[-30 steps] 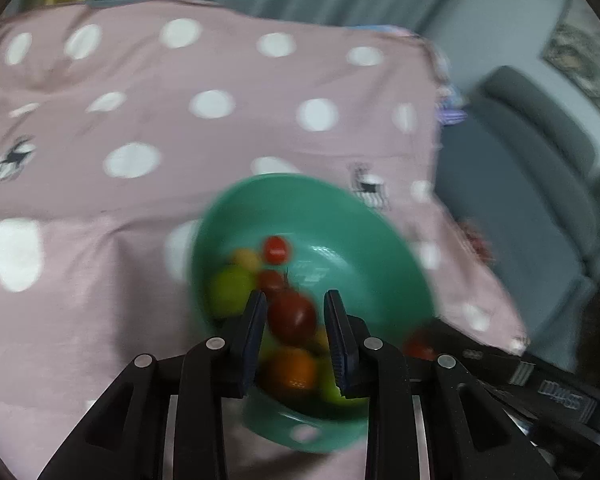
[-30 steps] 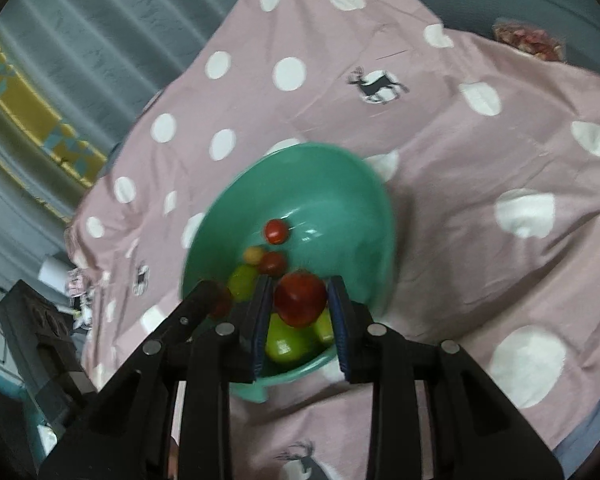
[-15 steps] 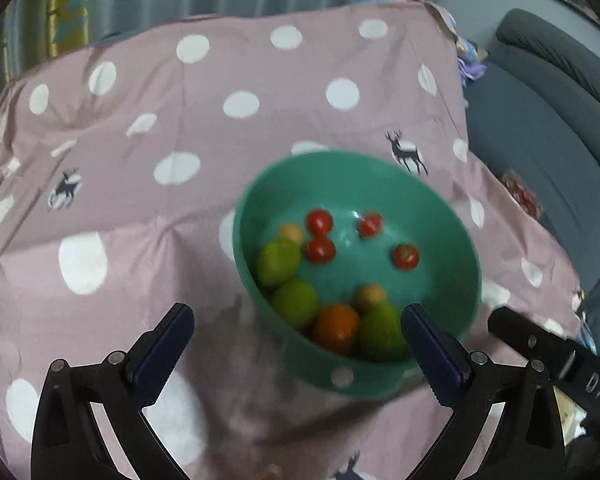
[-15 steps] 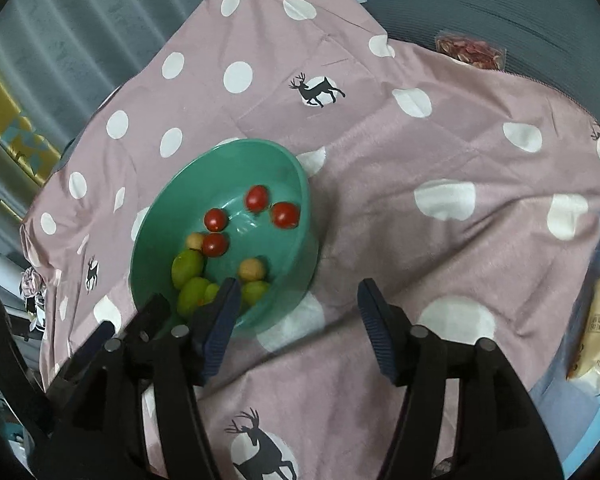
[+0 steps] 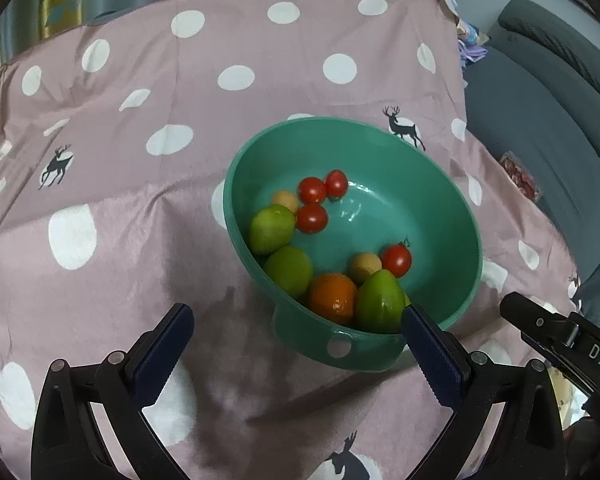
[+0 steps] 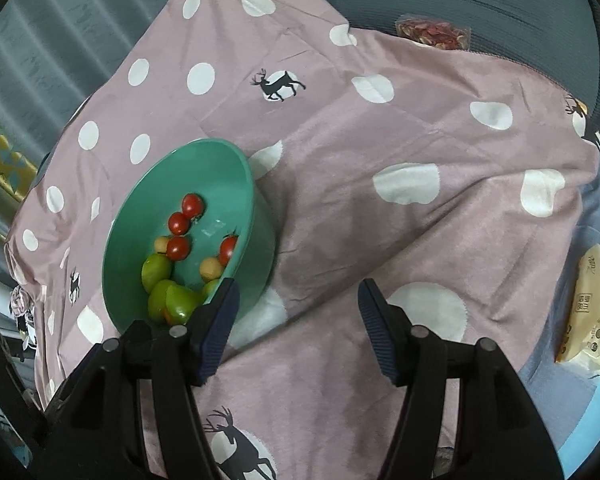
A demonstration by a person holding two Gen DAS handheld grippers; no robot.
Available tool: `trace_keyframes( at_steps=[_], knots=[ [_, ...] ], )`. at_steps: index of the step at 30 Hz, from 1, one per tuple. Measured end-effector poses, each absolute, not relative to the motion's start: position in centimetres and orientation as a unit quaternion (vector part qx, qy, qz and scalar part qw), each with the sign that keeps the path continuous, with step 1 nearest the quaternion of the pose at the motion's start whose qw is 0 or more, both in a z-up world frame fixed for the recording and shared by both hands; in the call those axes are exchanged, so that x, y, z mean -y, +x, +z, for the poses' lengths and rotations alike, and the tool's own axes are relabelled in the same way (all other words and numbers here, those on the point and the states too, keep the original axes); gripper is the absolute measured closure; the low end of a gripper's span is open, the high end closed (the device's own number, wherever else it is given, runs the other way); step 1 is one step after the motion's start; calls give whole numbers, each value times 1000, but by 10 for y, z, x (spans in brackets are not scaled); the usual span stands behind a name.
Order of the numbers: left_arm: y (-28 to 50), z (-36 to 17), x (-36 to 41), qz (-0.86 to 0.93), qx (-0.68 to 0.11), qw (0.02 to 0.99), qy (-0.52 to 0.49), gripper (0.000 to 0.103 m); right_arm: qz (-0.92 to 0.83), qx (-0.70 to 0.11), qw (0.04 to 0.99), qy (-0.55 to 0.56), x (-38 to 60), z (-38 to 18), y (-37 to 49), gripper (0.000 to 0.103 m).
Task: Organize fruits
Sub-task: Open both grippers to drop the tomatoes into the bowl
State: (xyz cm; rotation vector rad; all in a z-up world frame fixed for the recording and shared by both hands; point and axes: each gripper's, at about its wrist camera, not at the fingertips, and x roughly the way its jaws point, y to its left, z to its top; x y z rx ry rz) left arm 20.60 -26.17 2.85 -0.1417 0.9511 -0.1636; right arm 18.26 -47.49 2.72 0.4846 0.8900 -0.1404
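Overall, a pink polka-dot cloth (image 5: 148, 208) with deer prints is covering the surface. At 1 o'clock of the left gripper (image 5: 296, 340), a glossy green bowl (image 5: 440, 216) is holding round fruits (image 5: 334, 298). Both the left gripper and right gripper (image 6: 298, 312) are spreading apart, gripping nothing. At 3 o'clock, a snack packet (image 6: 592, 304) is lying.

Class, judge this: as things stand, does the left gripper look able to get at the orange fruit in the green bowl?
Probably yes. The left gripper is open wide and empty, the orange fruit lies uncovered near the green bowl's near rim, though green fruits crowd both sides.
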Motion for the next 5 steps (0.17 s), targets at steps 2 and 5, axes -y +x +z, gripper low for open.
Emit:
trace_keyframes(
  at_steps=[2,5],
  knots=[
    [204,29,261,-80,-453,885,-72,0,-63,-427,872,229,471,27,184,41],
    [203,31,258,-91,-443,888,-84,0,-54,-430,873,224,465,27,186,41]
  ],
)
